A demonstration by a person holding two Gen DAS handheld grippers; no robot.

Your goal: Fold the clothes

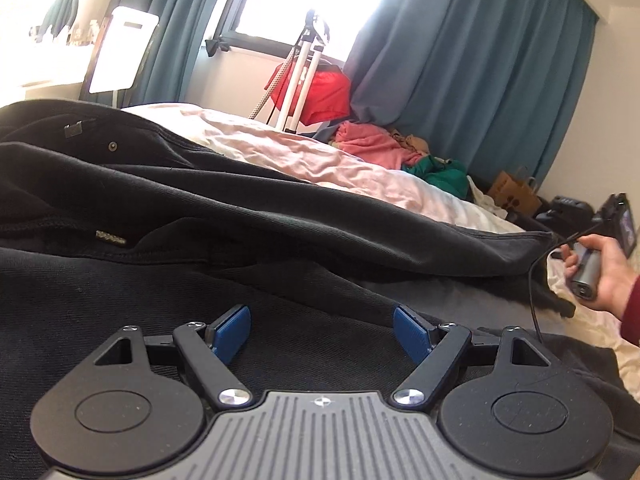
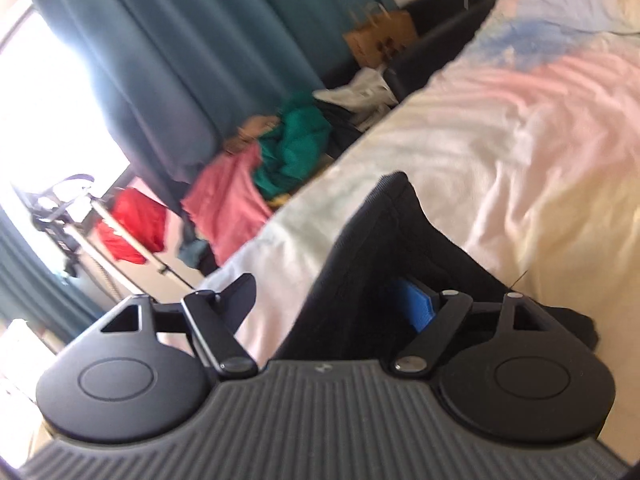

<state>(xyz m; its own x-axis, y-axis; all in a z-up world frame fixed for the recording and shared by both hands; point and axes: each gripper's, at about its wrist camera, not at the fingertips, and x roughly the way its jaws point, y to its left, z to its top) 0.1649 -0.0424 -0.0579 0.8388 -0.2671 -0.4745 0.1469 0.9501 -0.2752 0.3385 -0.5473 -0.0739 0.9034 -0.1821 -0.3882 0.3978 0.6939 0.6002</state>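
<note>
1. Trousers (image 1: 200, 208), dark and of heavy twill or denim by the look, lie spread across the bed (image 1: 320, 160) on its pale sheet; we see a rivet and a small tag near what seems the waist end at the left of the left wrist view.
2. We judge the cloth thick and limp: it sags into soft ridges, holds no shape of its own, and should weigh enough to drag when lifted by one edge. It does not look slippery, and nothing about it is fragile.
3. Left gripper (image 1: 322, 330) hovers low over the dark cloth with its jaws wide apart and nothing between the blue pads (image 1: 230, 334).
4. Right gripper (image 2: 332, 304) also stands open. A leg (image 2: 380, 248) of the trousers lies between its jaws, close against the blue pad on the right side, but the pads do not clamp it; we cannot tell whether the cloth touches that pad.
5. In the left wrist view the hand (image 1: 600, 272) holding the right gripper's handle sits at the far right, just beside the hem (image 1: 536, 248).
6. For a hold we would choose seams, the waistband or the hem, where the cloth is doubled and a pinch will not slide off. A single layer mid-leg would bunch.
7. We would take two spaced points on one edge, so the weight hangs evenly and the fold lands flat.
8. The soft mattress gives under pressure, so we would pinch a raised ridge, not dig down.
</note>
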